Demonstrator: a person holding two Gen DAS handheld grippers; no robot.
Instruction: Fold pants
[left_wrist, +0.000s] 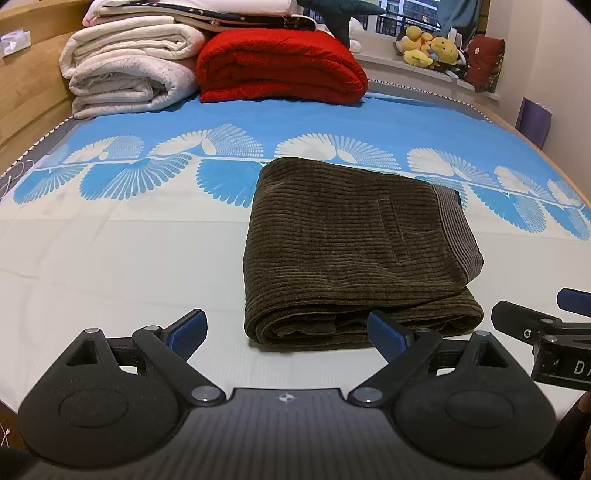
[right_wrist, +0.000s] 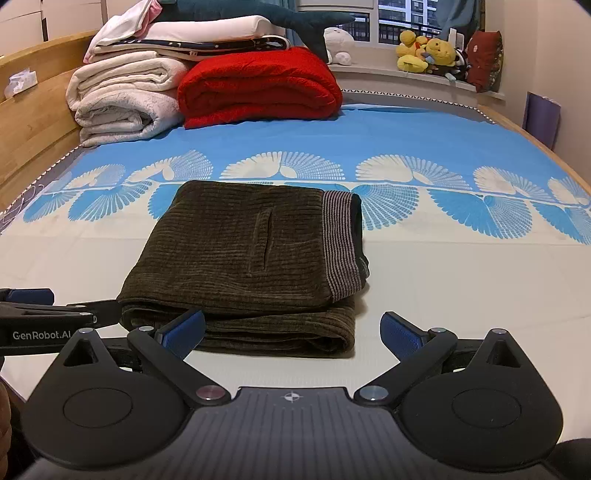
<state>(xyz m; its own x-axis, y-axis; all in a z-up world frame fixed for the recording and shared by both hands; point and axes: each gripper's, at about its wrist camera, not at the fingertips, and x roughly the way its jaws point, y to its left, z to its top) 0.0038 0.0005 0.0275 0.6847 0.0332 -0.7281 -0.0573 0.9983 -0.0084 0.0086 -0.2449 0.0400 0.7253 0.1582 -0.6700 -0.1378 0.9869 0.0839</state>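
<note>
Left gripper (left_wrist: 286, 334): low at bottom of frame, level, jaws spread wide, nothing held. Right gripper (right_wrist: 291, 332): same pose, wide open, nothing held. Each shows at the edge of the other's view, cut off by the frame.

Pants (right_wrist: 251, 266): folded into a compact stack, centre frame on the bed (right_wrist: 461, 295), just beyond both grippers' fingertips. Lower layers hidden under the top fold; striped waistband at its right edge.

Blankets (right_wrist: 258, 88): stacked upper left.

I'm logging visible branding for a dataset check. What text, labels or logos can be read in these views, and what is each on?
"GenRobot.AI" in white on the left tongs, seen from the right wrist view.
"DA", cut off at the frame edge, on the right tongs, seen from the left wrist view.
No readable text on the pants or bedding.
</note>
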